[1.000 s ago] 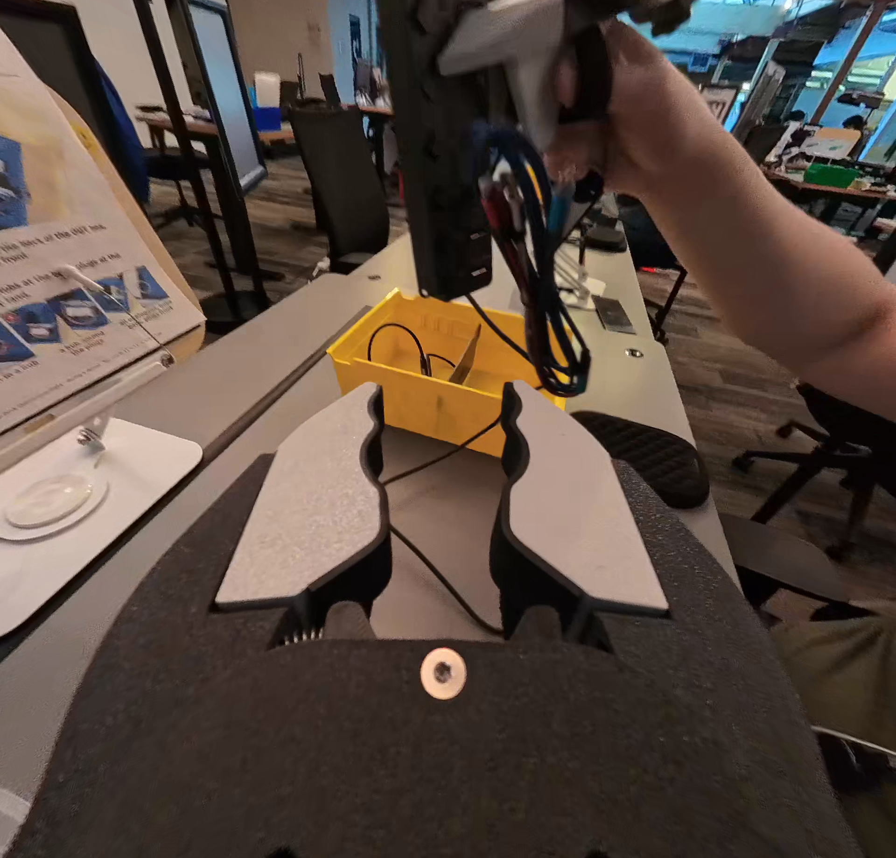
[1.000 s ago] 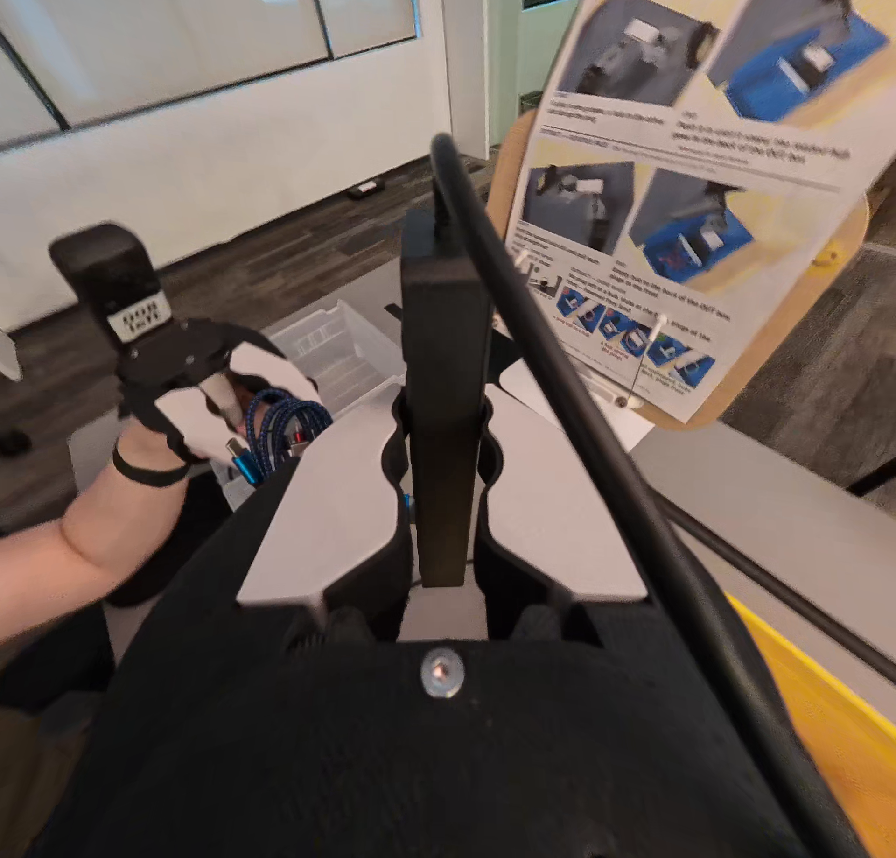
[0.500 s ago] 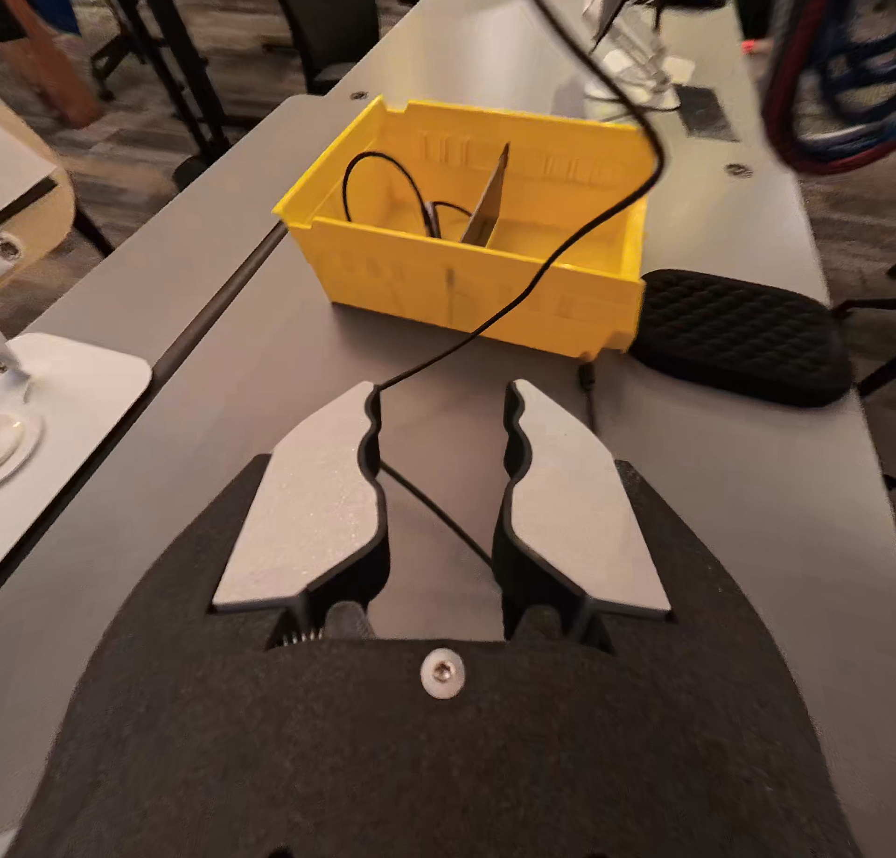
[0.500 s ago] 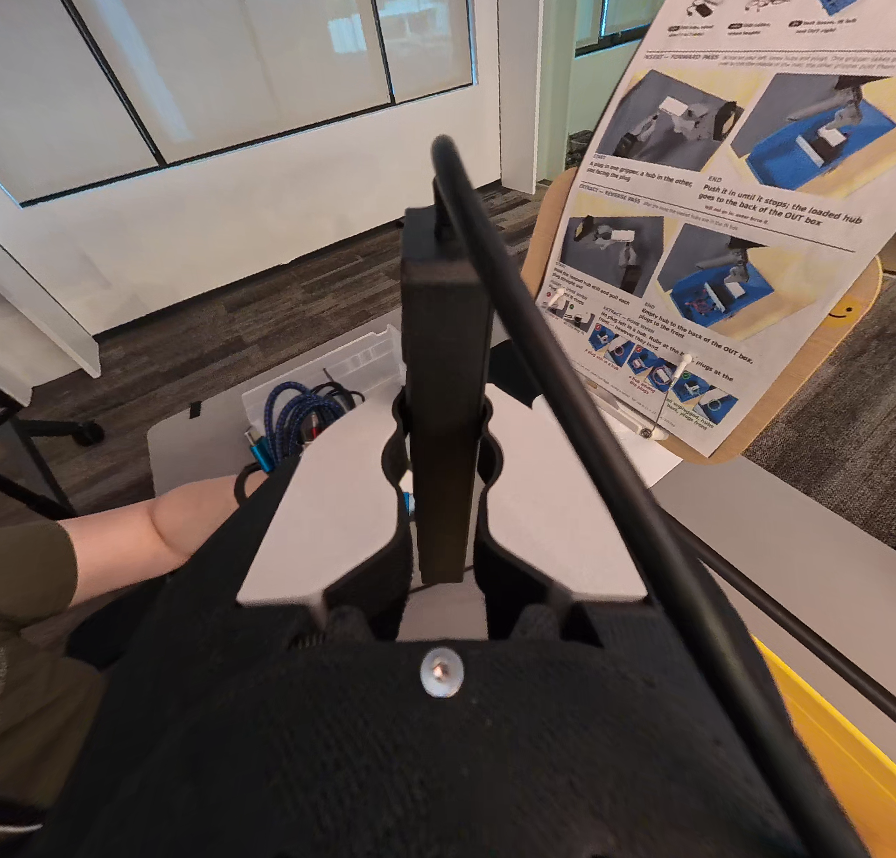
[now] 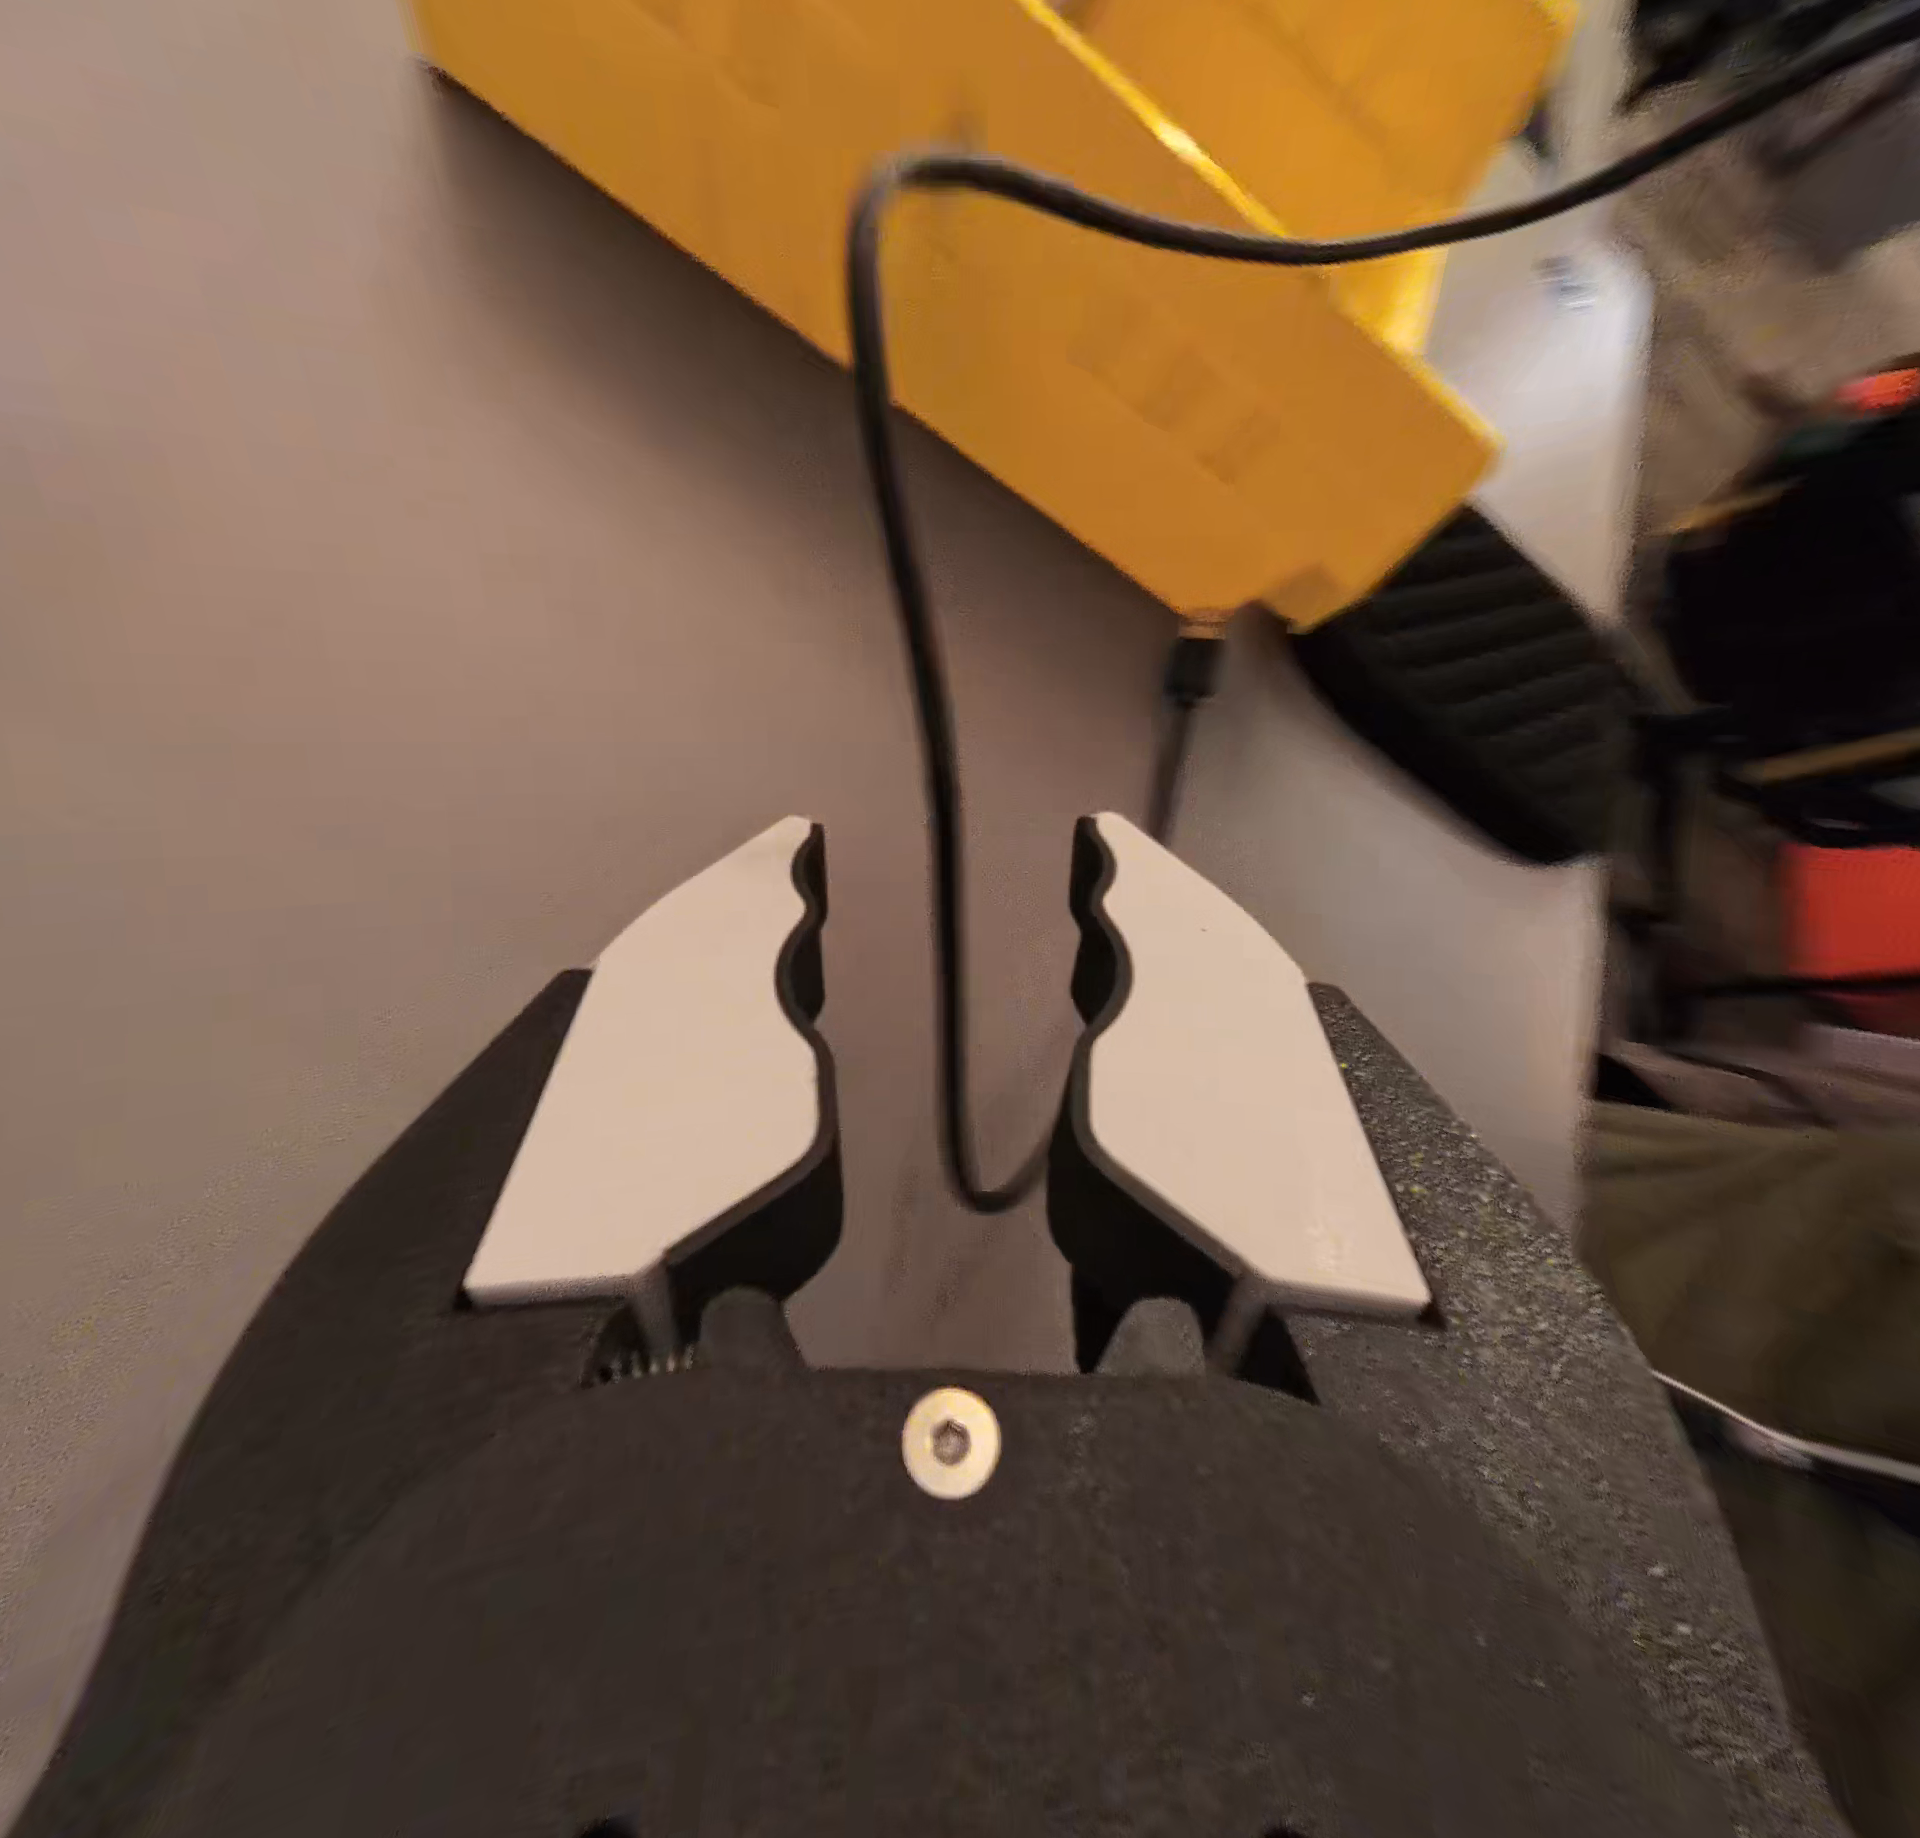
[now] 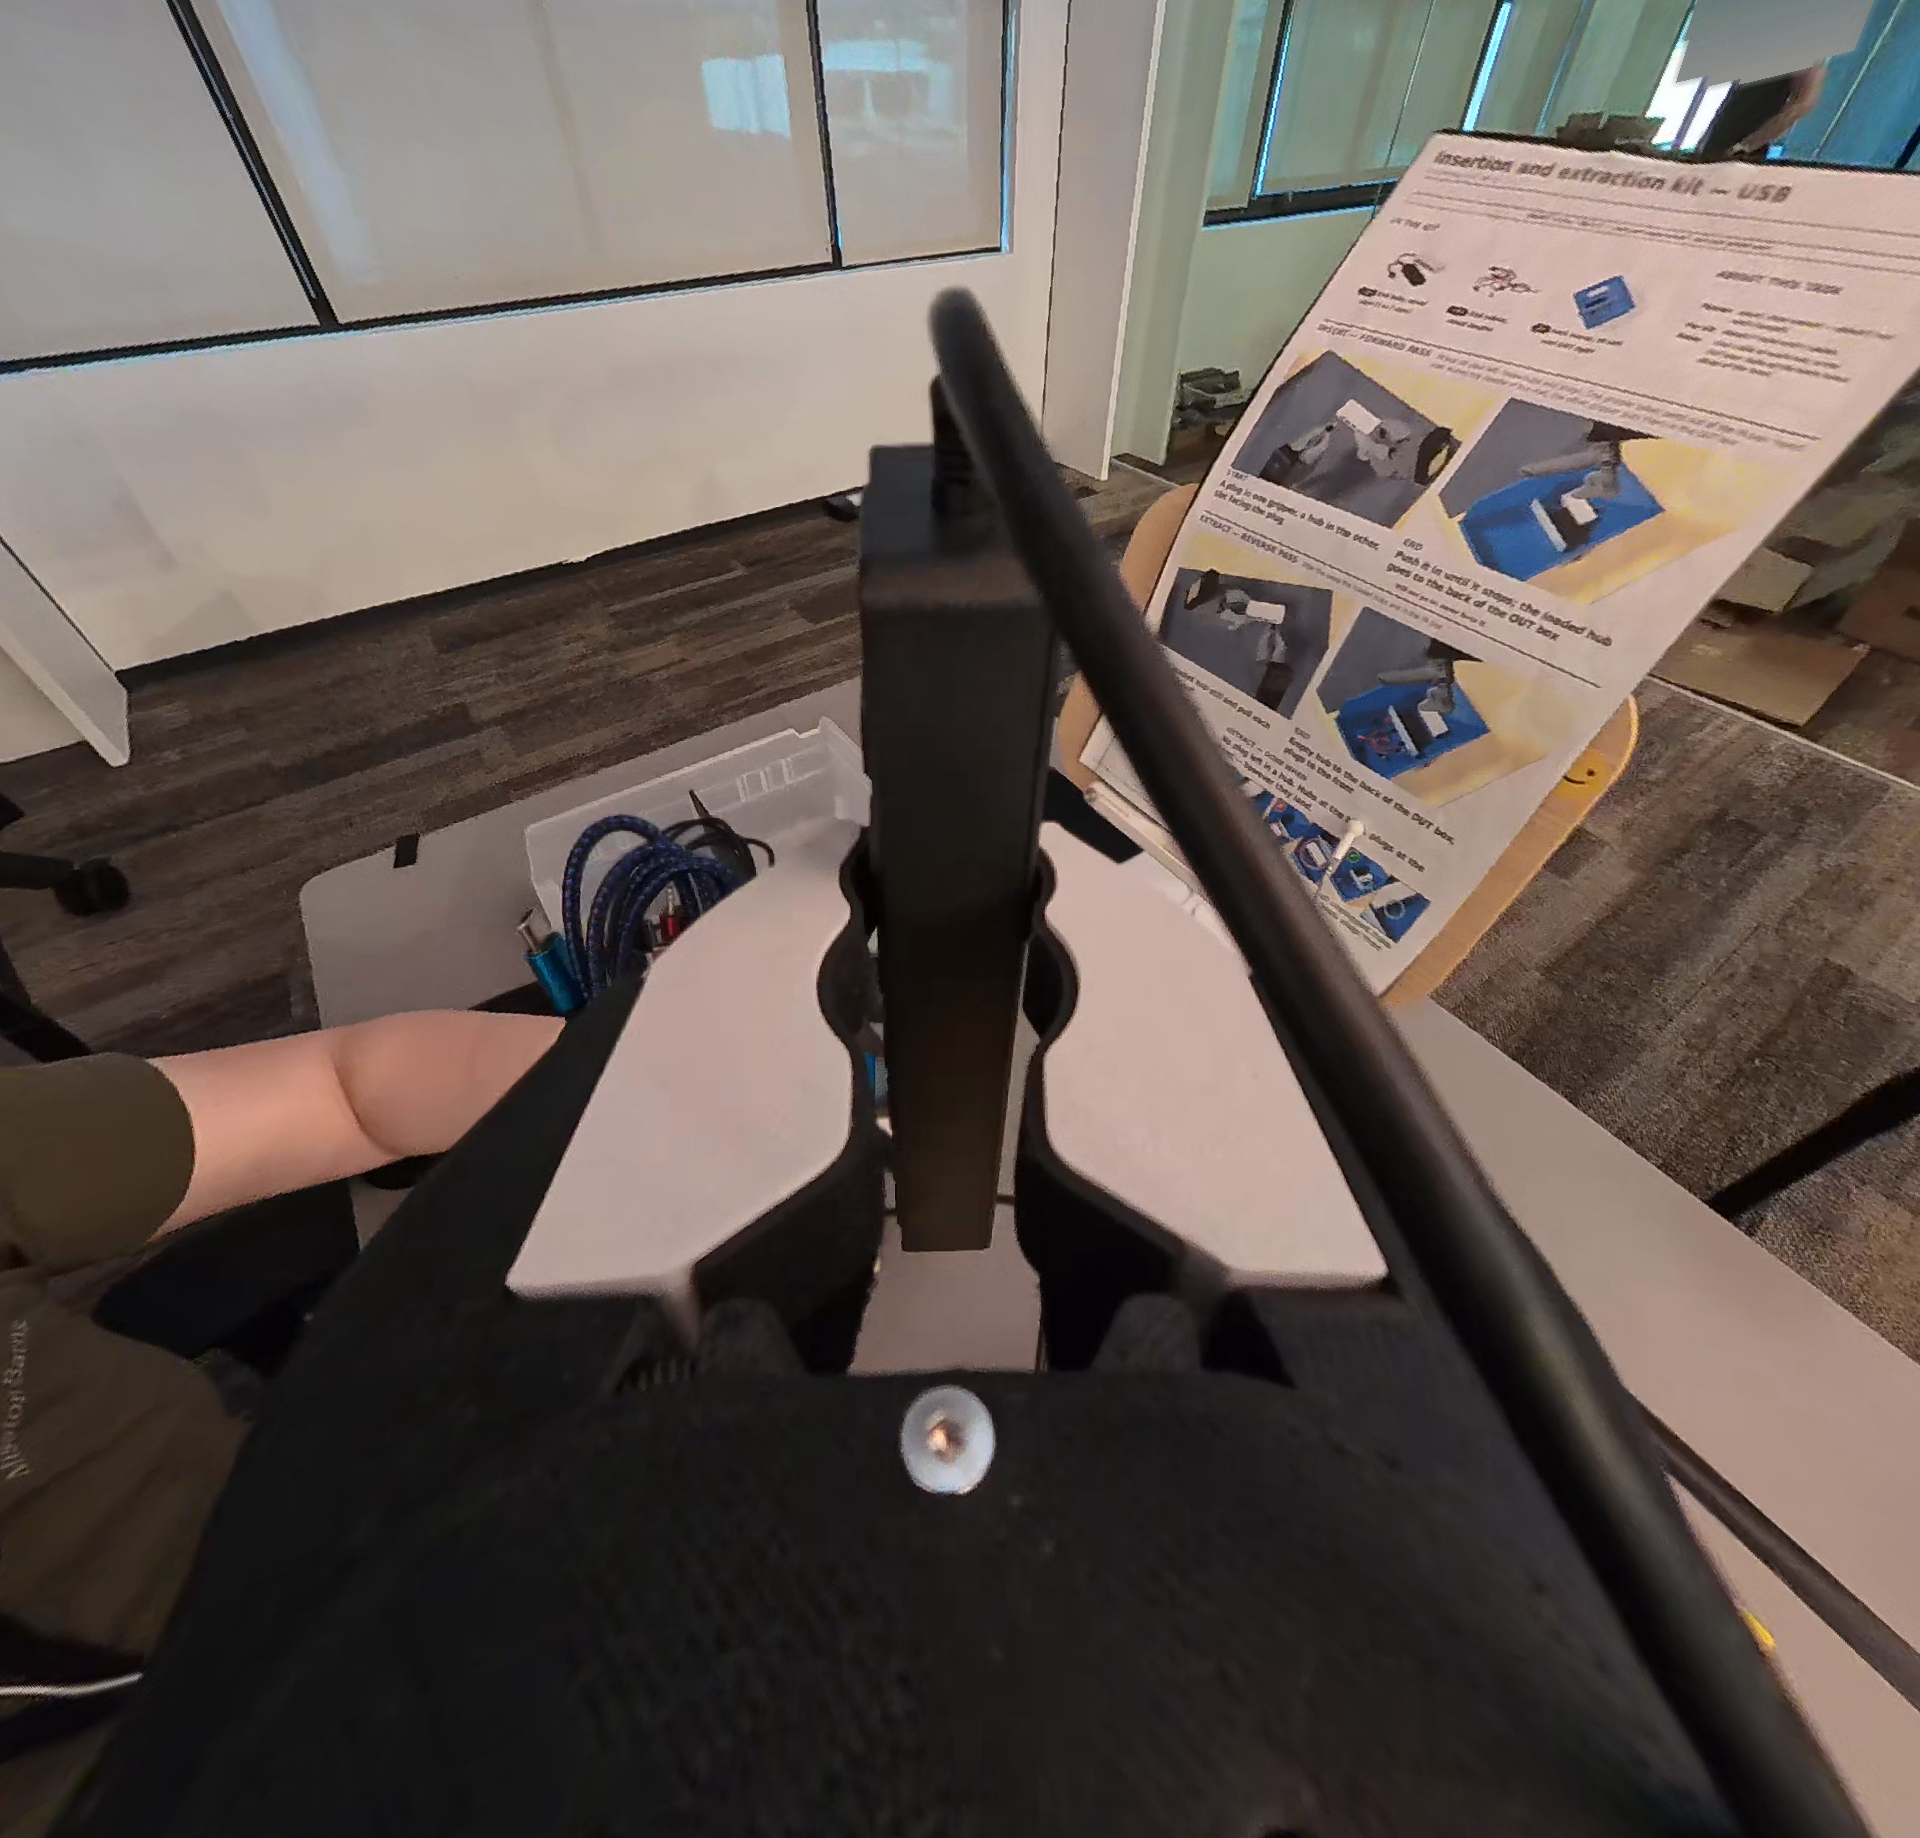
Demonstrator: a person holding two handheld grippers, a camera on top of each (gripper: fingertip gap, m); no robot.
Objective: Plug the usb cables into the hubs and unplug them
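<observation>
My left tool (image 5: 948, 832) has its jaws spread with nothing clamped between them. It hangs over the grey counter (image 5: 364, 593), and a thin black cable (image 5: 914, 645) runs up the gap between the two grey fingers (image 5: 675, 1082) without being pinched; I cannot tell whether it touches either one. The cable loops near the finger roots, climbs toward the yellow bin (image 5: 1039, 230), bends there and trails off to the right, blurred. Its plug end (image 5: 1195, 666) lies on the counter just at the bin's near corner. Beside that corner, toward the counter's right edge, sits a black quilted pad (image 5: 1507, 687). The right side of this view is smeared by motion.

My right tool (image 6: 951, 884) is closed on the black hub (image 6: 956, 853), which stands upright between the fingers, gripped by its narrow sides. A thick black cord (image 6: 1195, 749) leaves the top of the hub and sweeps down past the right finger toward the lower right. Beyond the hub, near the counter's far left corner, a clear plastic tray (image 6: 769, 780) holds a coiled blue braided cable (image 6: 623, 884) with other leads. A forearm (image 6: 416, 1071) in an olive sleeve reaches in from the left. On the far right a printed instruction sheet (image 6: 1558, 541) leans on a wooden stand (image 6: 1538, 884).
</observation>
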